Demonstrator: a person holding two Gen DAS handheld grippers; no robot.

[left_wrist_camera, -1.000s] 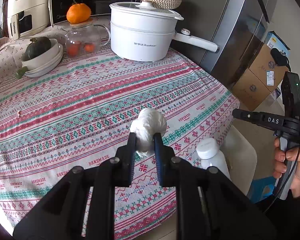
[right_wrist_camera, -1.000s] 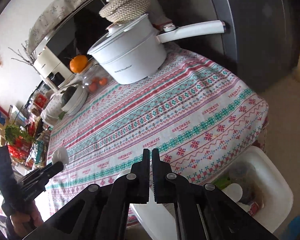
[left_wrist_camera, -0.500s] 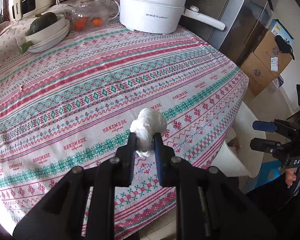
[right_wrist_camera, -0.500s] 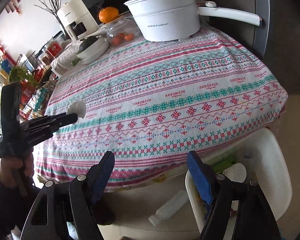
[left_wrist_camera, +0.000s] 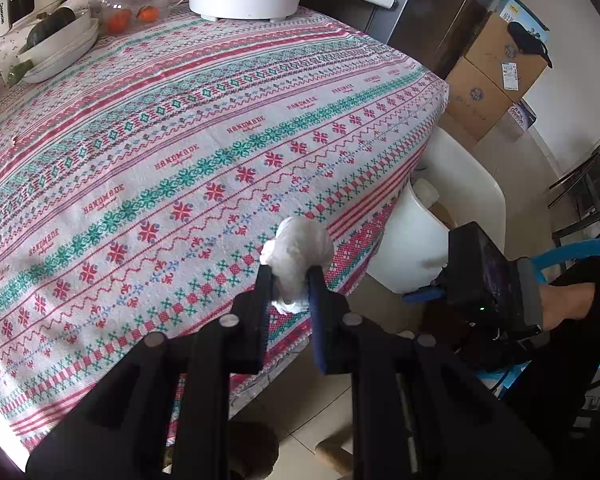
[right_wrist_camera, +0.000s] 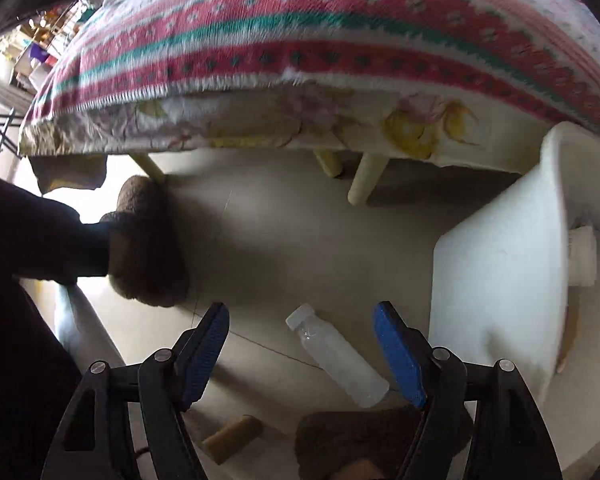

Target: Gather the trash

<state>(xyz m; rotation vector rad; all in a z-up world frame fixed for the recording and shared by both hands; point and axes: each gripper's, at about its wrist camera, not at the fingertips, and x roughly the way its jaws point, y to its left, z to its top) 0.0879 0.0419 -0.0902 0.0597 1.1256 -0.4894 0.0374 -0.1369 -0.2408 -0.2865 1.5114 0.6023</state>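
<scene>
While the left gripper (left_wrist_camera: pixel 290 280) pinches a crumpled white tissue wad (left_wrist_camera: pixel 298 254) above the near edge of the table's patterned tablecloth (left_wrist_camera: pixel 188 152), the right gripper (right_wrist_camera: pixel 302 354) points down at the floor, its blue-padded jaws spread wide and empty after just opening. Below and between them a clear plastic bottle (right_wrist_camera: pixel 338 362) lies on its side on the tiles, just beside the white trash bin (right_wrist_camera: pixel 496 280) that stands by the table's right corner. The bottle is round and slick, so a closing grip set off-centre would likely squirt it away or roll it under the table. A brown slipper (right_wrist_camera: pixel 148 246) and a second one at the frame's bottom crowd the spot; a foot could nudge the bottle. The wad hangs well short of the bin, and only part of it is caught between the pads, so a jolt could drop it on the cloth or the floor.
</scene>
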